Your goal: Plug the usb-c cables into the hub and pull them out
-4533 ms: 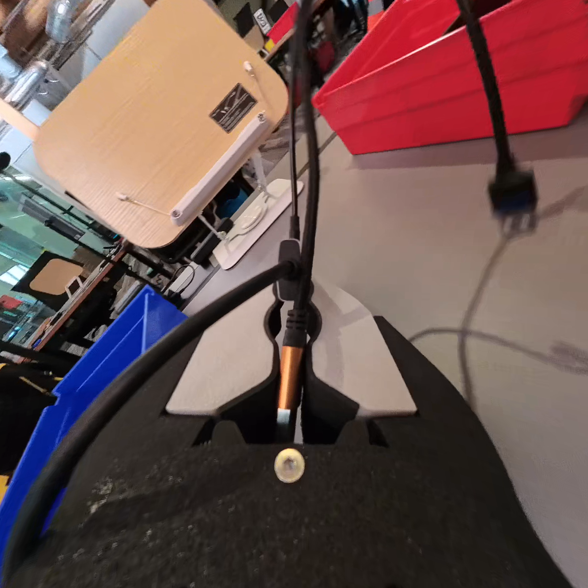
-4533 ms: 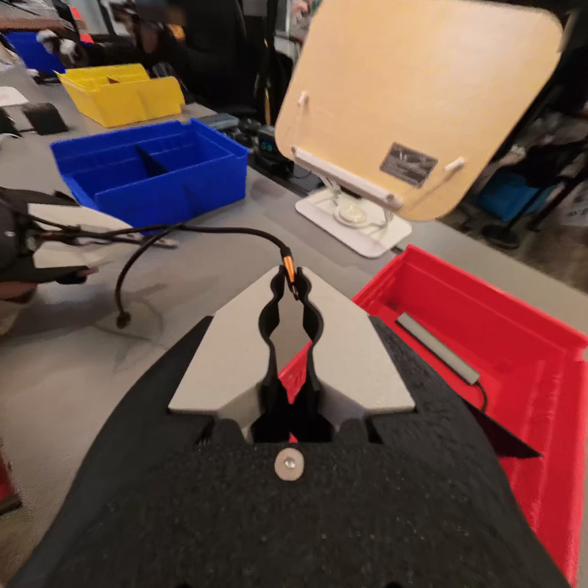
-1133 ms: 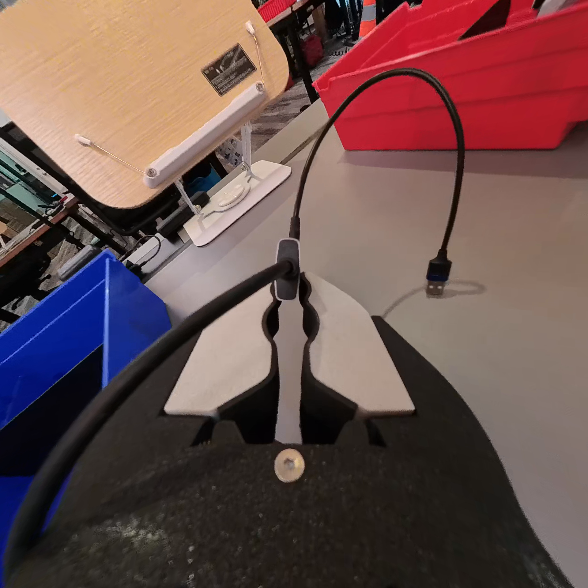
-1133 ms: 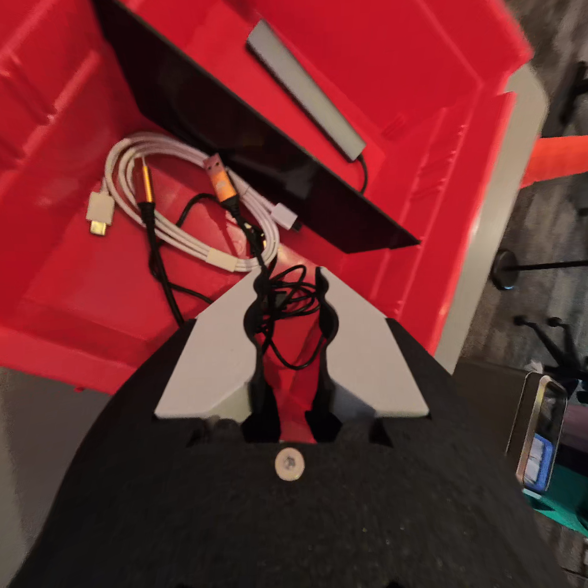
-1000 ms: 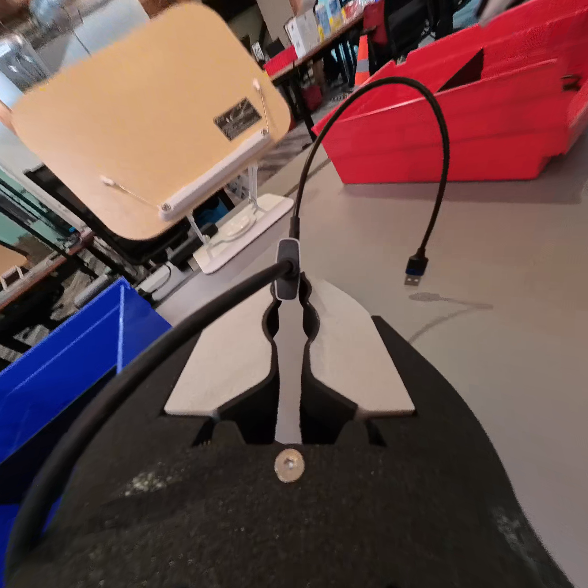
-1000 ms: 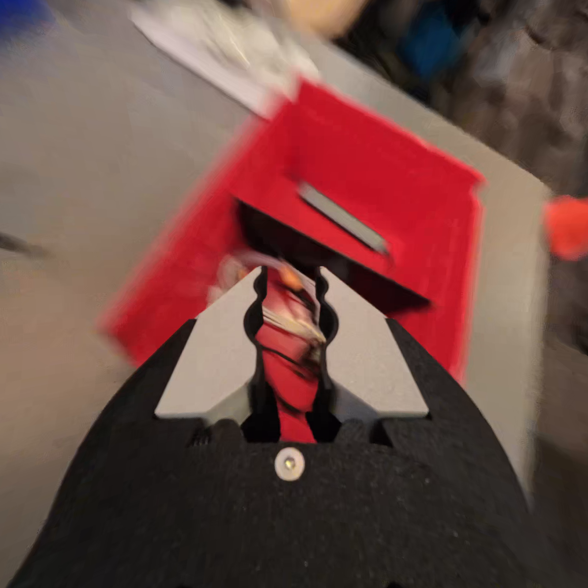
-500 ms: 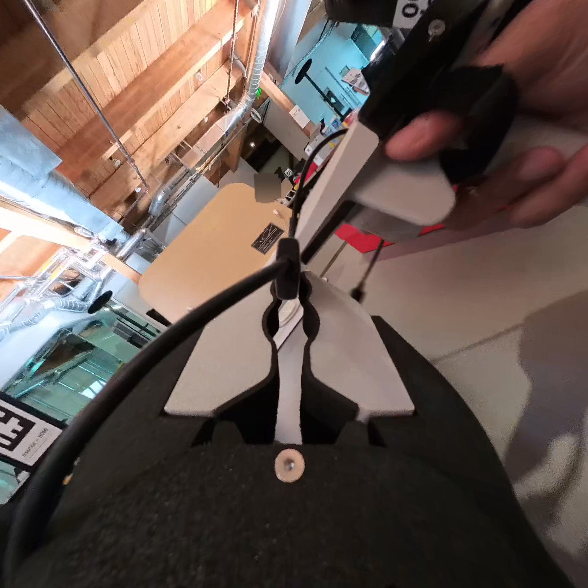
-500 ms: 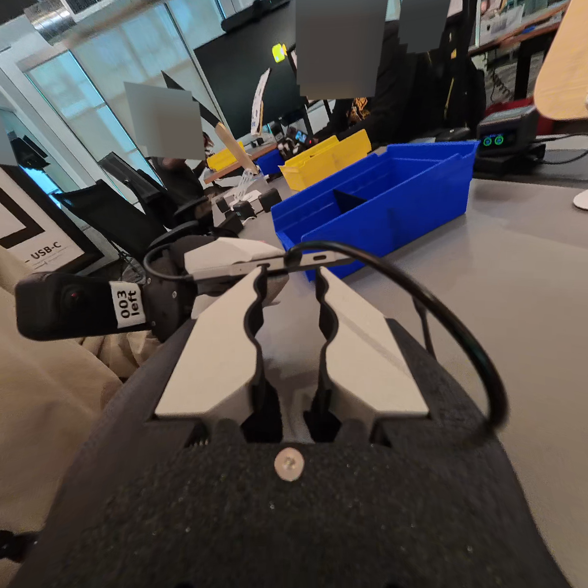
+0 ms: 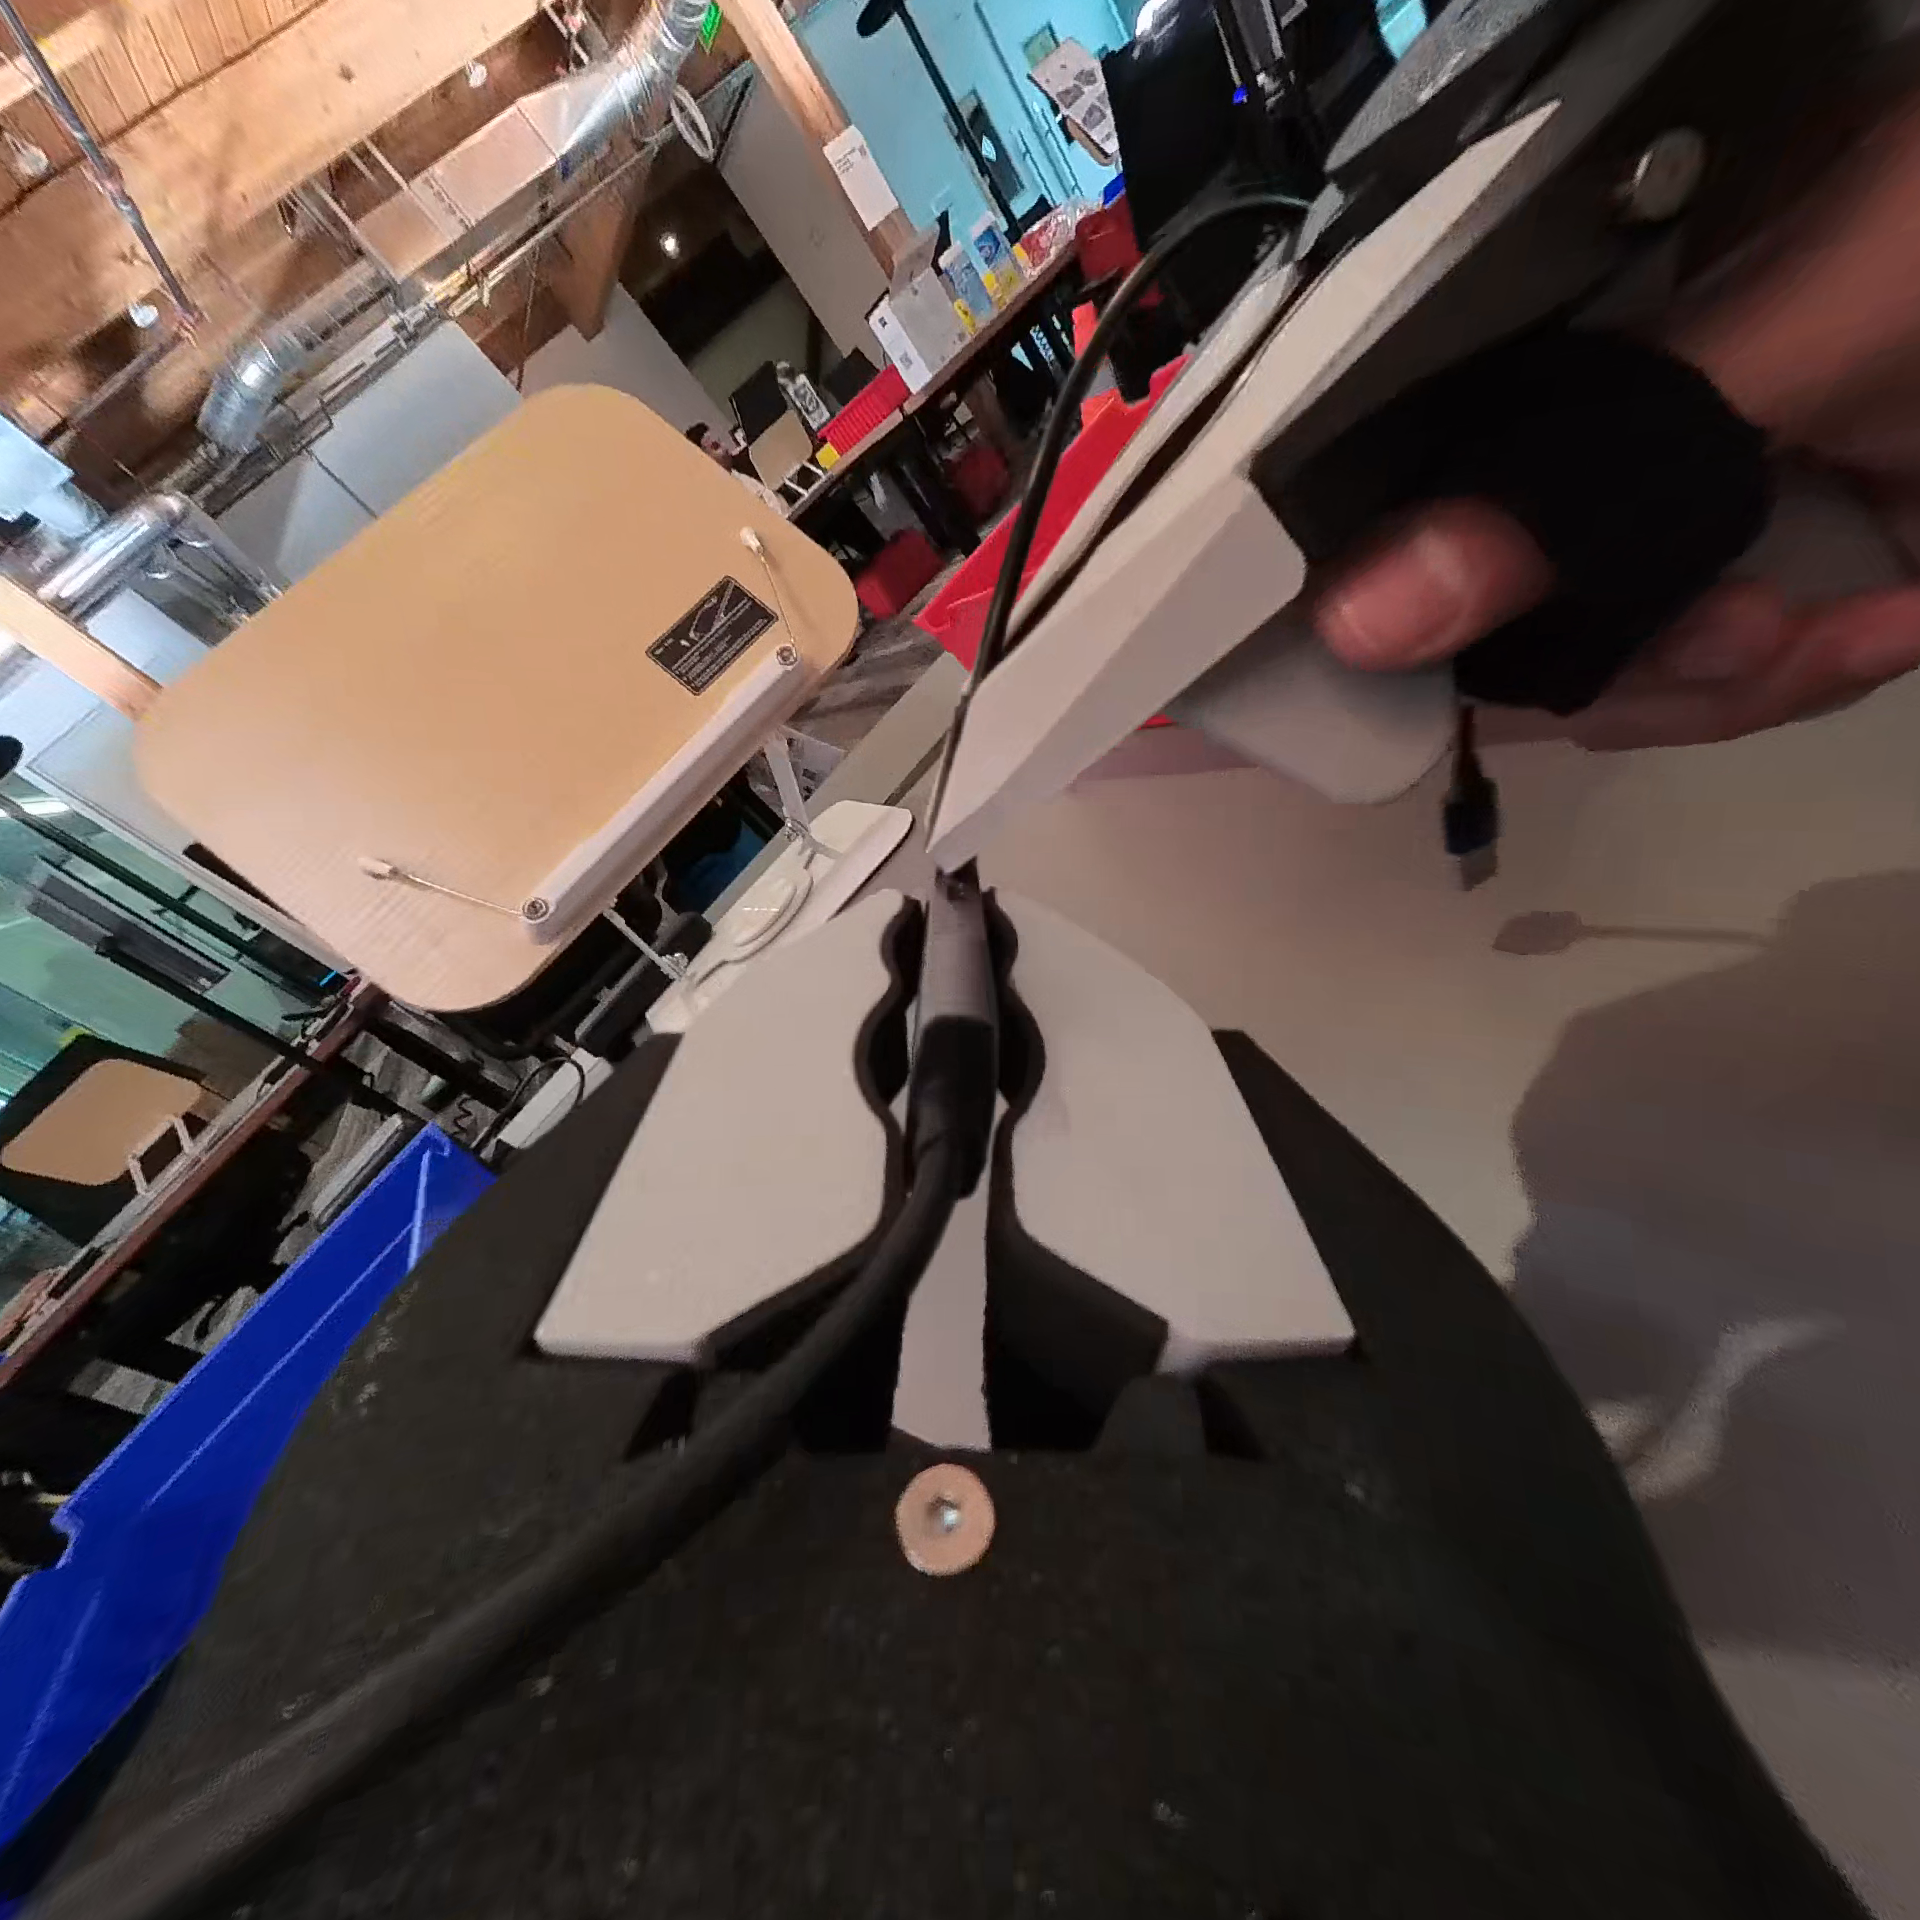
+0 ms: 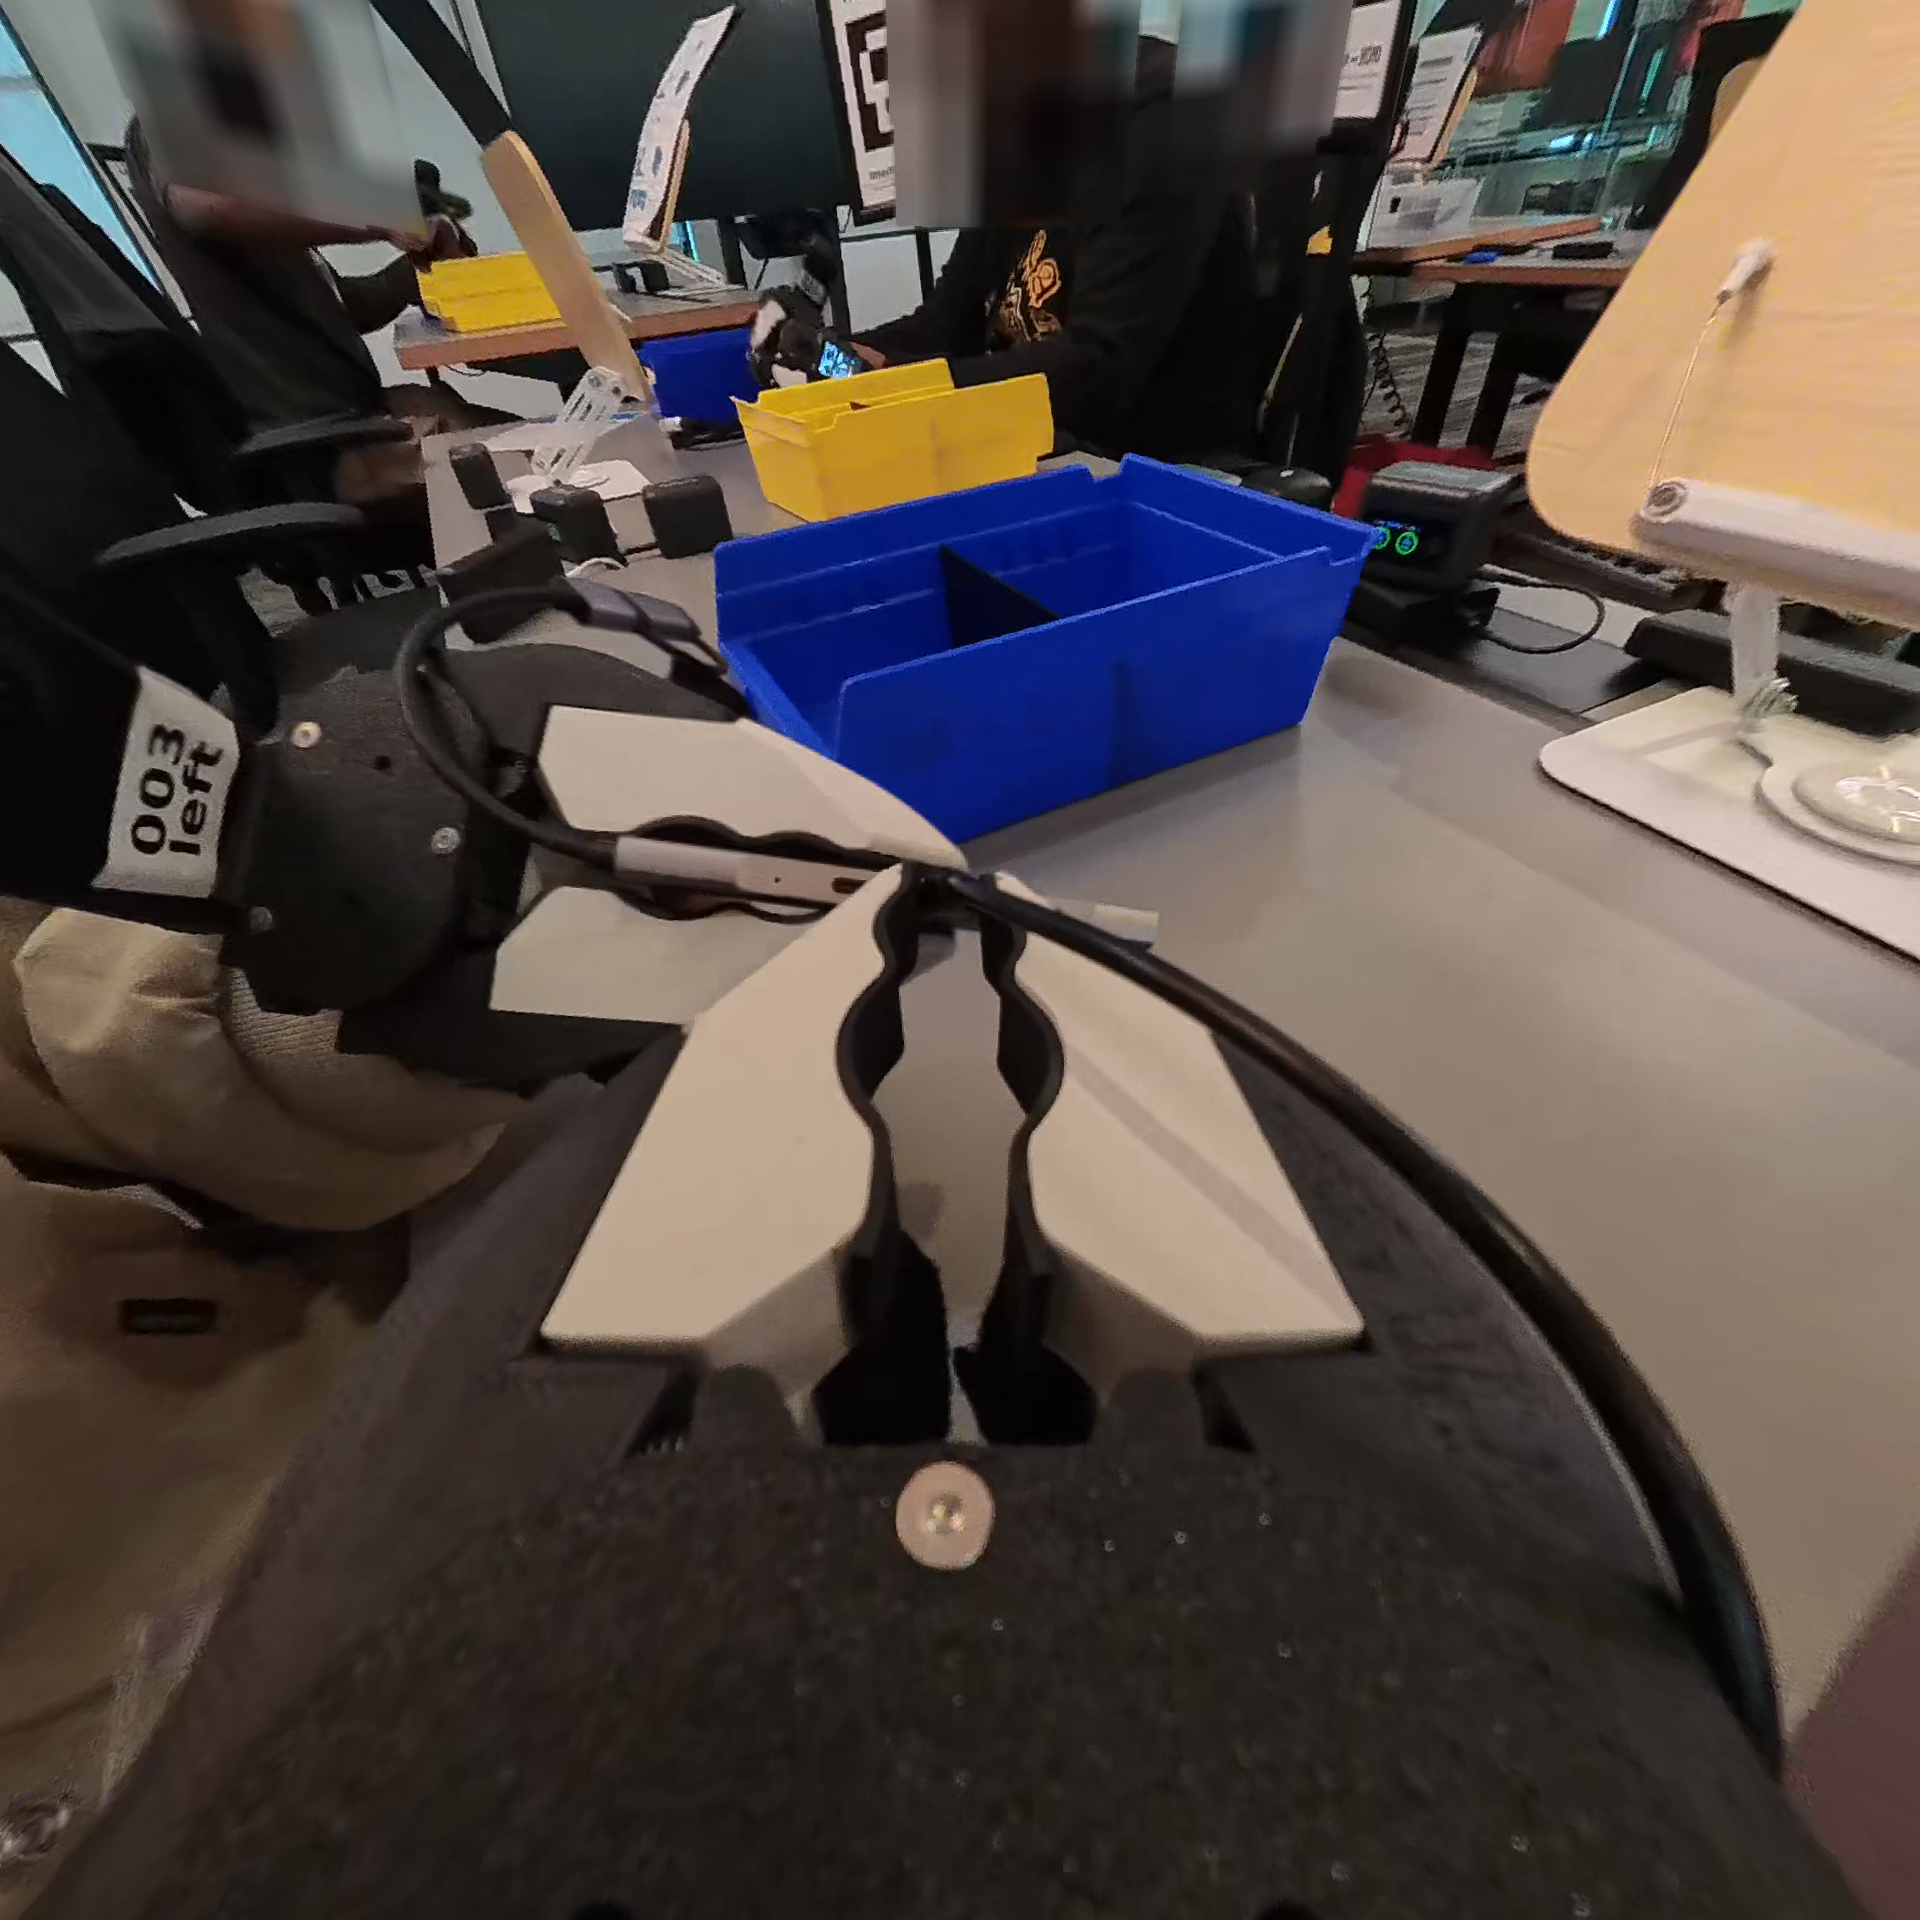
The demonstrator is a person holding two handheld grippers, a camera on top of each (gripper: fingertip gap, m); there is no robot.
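We count two grippers, one hub and one thin black usb-c cable. The left gripper is clamped on the slim grey hub. The hub's long axis lies along the fingers and points to 12 o'clock, and its own thick black cord leaves toward 7 o'clock. In the right wrist view the hub lies level, running from 9 to 3 o'clock, with its free end meeting the tips of the right gripper. That gripper is pinched together on the cable's plug. A gloved hand holds it at 2 o'clock in the left view, and the cable's blue far plug dangles below.

On the grey table and the desks behind it we count two blue bins, two yellow bins and one red bin. One wooden stand bears a small black label. A white sticker with writing sits on the left gripper's camera.
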